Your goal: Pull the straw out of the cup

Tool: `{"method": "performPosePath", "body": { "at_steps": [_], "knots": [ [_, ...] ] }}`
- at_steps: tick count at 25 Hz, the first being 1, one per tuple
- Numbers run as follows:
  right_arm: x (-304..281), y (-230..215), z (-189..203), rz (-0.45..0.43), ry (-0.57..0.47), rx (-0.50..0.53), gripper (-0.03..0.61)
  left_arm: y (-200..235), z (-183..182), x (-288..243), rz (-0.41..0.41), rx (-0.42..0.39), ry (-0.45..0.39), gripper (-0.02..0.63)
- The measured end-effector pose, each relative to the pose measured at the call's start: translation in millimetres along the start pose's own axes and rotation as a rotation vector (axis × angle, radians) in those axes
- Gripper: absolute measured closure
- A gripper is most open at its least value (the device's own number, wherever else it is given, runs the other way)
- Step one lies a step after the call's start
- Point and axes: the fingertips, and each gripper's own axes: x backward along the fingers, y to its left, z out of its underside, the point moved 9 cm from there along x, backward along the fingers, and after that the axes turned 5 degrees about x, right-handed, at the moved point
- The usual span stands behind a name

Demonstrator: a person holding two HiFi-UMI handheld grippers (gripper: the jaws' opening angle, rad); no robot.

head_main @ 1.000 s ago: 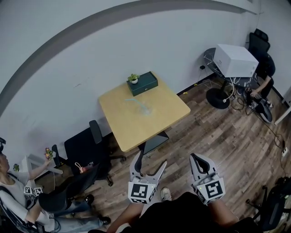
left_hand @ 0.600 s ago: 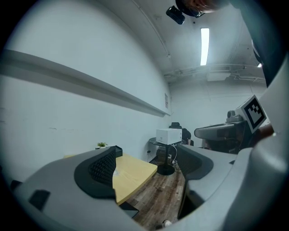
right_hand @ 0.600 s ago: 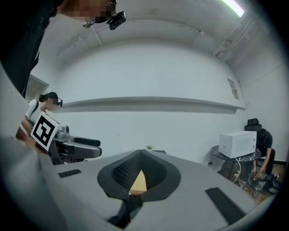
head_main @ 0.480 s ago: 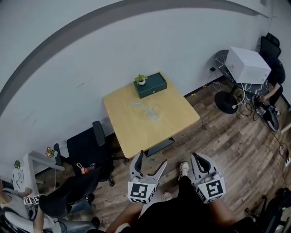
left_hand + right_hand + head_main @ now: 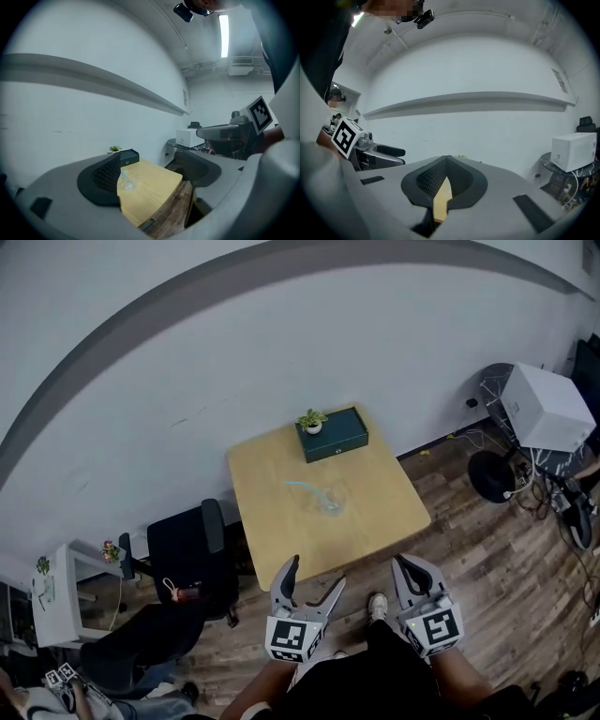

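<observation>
Straw [image 5: 302, 487]: one, light blue, leaning out of the one clear cup [image 5: 331, 502] in the middle of the one table [image 5: 375, 512], well ahead of both grippers. Left gripper [image 5: 313, 576] has its jaws spread with nothing between them. Right gripper [image 5: 409, 568] has its tips pressed together, empty. The table shows nearer than a second ago.

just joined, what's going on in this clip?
A person stands short of the table with a gripper in each hand. The left gripper is open and empty; the right gripper is shut on nothing. Both are held low, well away from the cup, which sits mid-table with the straw in it. The pull has not begun.
</observation>
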Motion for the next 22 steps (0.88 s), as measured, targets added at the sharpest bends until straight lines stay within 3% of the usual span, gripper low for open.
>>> {"method": "performPosePath", "body": {
  "at_steps": [7, 14, 18, 22],
  "knots": [
    [-53.8, -54.7, 2.8, -0.072, 0.037, -0.015, 0.560, 5.7, -8.1, -58.0, -0.047, 0.006, 0.024, 0.178],
    [-106.3, -86.8, 5.4, -0.198, -0.001, 0.006, 0.560, 11.9, -17.0, -97.6, -0.117, 0.055, 0.021, 0.184],
    [-130.7, -102.5, 6.4, -0.268, -0.007, 0.032, 0.560, 18.3, -1.4, -113.6, -0.147, 0.026, 0.045, 0.190],
    [-153.2, -109.7, 11.0, -0.319, 0.033, 0.062, 0.560, 32.7, 4.9, -119.4, -0.211, 0.090, 0.057, 0.190]
  ]
}}
